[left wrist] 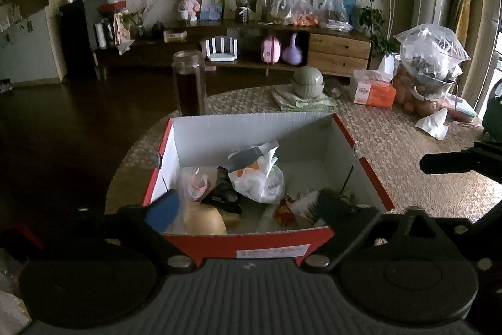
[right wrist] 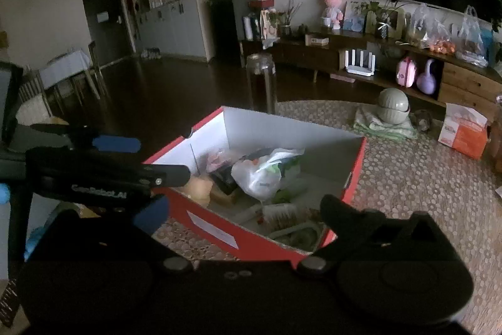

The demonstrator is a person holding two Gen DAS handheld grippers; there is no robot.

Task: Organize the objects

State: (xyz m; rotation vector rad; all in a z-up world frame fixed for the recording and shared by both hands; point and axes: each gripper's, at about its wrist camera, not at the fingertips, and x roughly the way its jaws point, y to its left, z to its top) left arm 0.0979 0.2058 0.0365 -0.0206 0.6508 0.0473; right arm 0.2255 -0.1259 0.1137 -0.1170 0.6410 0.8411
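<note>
The red cardboard box (left wrist: 251, 244) with its white inside stands open-topped near the tabletop's (left wrist: 408, 153) front-left edge, its long axis running away from the left wrist camera toward the glass jar (left wrist: 189, 80) just behind its far-left corner. Inside lie a white plastic bag (left wrist: 260, 178) near the middle, a black object (left wrist: 224, 190) beside it, a pale rounded thing (left wrist: 204, 220) at the near-left corner and a brush-like item (left wrist: 306, 206) near the right wall.

The left gripper (left wrist: 251, 206) hangs over the box's near wall, jaws spread about as wide as the box, holding nothing. The right gripper (right wrist: 241, 209) stands wide open too, empty, above the near corner.

Further along the tabletop sit a green lidded bowl (left wrist: 307, 82) on a folded cloth (left wrist: 301, 102), and an orange tissue box (left wrist: 373, 90).
</note>
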